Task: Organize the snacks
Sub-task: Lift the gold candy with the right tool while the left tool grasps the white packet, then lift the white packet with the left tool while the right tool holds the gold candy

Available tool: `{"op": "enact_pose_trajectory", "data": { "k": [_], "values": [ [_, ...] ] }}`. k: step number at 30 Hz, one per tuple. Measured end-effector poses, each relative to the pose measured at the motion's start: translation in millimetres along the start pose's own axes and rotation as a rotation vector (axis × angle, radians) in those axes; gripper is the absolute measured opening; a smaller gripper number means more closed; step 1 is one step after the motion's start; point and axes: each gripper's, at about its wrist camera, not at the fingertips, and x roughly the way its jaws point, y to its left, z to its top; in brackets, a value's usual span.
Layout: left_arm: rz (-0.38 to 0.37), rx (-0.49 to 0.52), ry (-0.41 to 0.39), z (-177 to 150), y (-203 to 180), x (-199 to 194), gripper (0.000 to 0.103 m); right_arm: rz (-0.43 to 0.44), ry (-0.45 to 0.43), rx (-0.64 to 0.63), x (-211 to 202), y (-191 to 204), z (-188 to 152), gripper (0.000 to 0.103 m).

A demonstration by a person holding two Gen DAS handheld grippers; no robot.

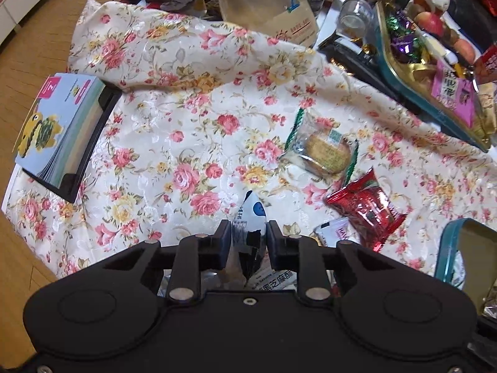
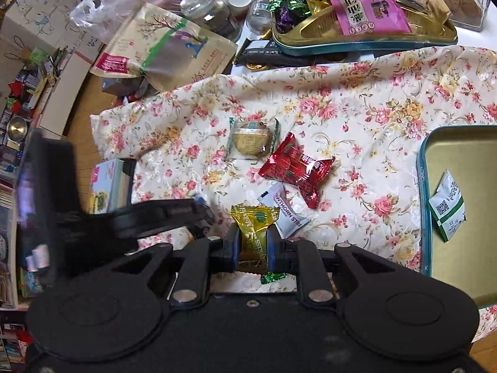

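Left gripper (image 1: 248, 236) clamped on a white-and-black snack packet (image 1: 252, 217), pads pressing its crumpled middle, packet sticking up past the fingertips over the floral cloth (image 1: 186, 99). Right gripper (image 2: 252, 245) closed on a gold-wrapped candy (image 2: 253, 227), blue pads squeezing both sides, twisted top end fanned out above the jaws, a bit of green wrapper (image 2: 273, 277) poking out just beneath.

Landmark: red foil snack (image 2: 295, 168) lying flat mid-cloth.
- clear-wrapped round pastry (image 2: 251, 140) just beyond and left of red snack, near but not touching
- white "hawthorn strip" packet (image 2: 285, 211) just below red snack, edge tucked behind the gold candy
- empty-looking teal tin with gold inside (image 2: 459, 161) right of red snack, well apart, at cloth edge; one white-green sachet (image 2: 447, 208) inside it near its left wall
- second teal tin (image 2: 366, 42) far beyond red snack, off the cloth, heaped with mixed sweets, pink packet (image 2: 372, 15) on top
- large beige pouch with green strip (image 2: 167, 49) beyond and left of red snack, past cloth edge, next to glass jars (image 2: 208, 12)
- booklet on a black stand (image 2: 108, 183) left of red snack, on the left border of the cloth
- left gripper body in right wrist view, blurred, left of gold candy, well left of red snack

Same red snack in left wrist view (image 1: 366, 208), right of the held packet, pastry (image 1: 323, 152) above it
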Motion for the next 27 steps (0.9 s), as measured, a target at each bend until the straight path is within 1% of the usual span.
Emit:
{"op": "enact_pose_trajectory", "data": {
  "k": [4,8,10,12,16,18,20,21,23,25,27],
  "values": [
    [-0.042,0.002,0.04,7,10,9,0.033,-0.038,0.023,0.006,18,-1,0,0.019],
    [0.003,-0.014,0.06,8,20,19,0.035,-0.063,0.032,0.006,30,1,1,0.019],
    [0.012,-0.023,0.064,8,23,22,0.036,-0.068,0.033,0.01,36,3,2,0.019],
    [0.006,-0.026,0.058,8,25,24,0.038,-0.068,0.036,0.014,41,5,3,0.019],
    [-0.009,-0.02,0.023,9,20,24,0.047,-0.072,0.037,0.017,44,7,2,0.019],
    [-0.032,-0.024,0.012,10,17,24,0.048,-0.061,0.034,0.018,42,8,2,0.019],
    [-0.037,-0.021,0.013,10,14,24,0.05,-0.056,0.028,0.017,39,8,2,0.019],
    [-0.028,-0.017,0.01,10,12,25,0.05,-0.055,0.023,0.016,38,8,2,0.019],
    [0.014,-0.003,0.002,8,9,27,0.05,-0.055,0.015,0.013,35,8,3,0.019],
    [0.066,0.012,-0.027,6,7,26,0.05,-0.055,0.011,0.013,31,7,3,0.019],
    [0.1,0.027,-0.06,6,6,23,0.051,-0.051,0.006,0.011,29,7,3,0.019]
  ]
}}
